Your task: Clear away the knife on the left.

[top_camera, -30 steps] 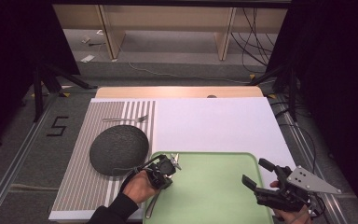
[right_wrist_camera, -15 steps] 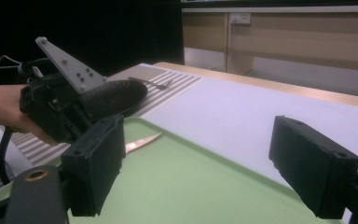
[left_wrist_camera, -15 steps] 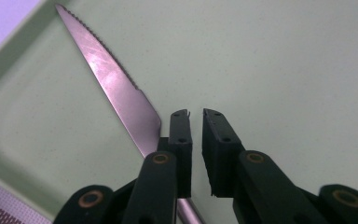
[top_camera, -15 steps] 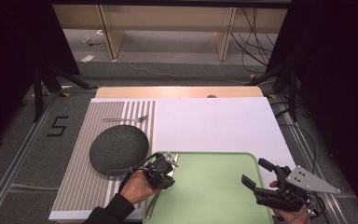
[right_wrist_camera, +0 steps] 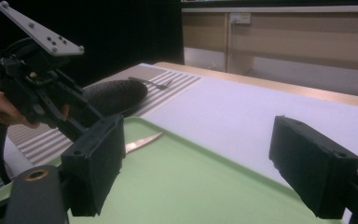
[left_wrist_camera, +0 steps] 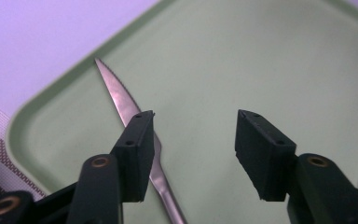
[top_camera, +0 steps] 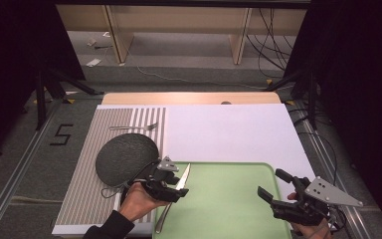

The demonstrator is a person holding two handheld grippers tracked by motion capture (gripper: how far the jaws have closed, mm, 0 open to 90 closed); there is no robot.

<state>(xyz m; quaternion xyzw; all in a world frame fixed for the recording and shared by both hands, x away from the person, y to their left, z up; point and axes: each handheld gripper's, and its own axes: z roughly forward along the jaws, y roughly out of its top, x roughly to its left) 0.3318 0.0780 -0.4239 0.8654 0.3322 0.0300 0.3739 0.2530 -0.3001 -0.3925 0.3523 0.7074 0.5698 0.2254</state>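
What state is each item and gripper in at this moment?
Knife: lying flat in the tray, released.
Tray: flat on the table, holding the knife.
Plate: flat on the striped mat, bare.
Fork: lying on the mat beyond the plate.
Left gripper: jaws just opened, above the knife.
Right gripper: open, empty.

- A dark round plate rests on the striped placemat.
- A fork lies beyond it, apart.
- A white sheet covers the table.

Overhead plus two close claw-mounted views
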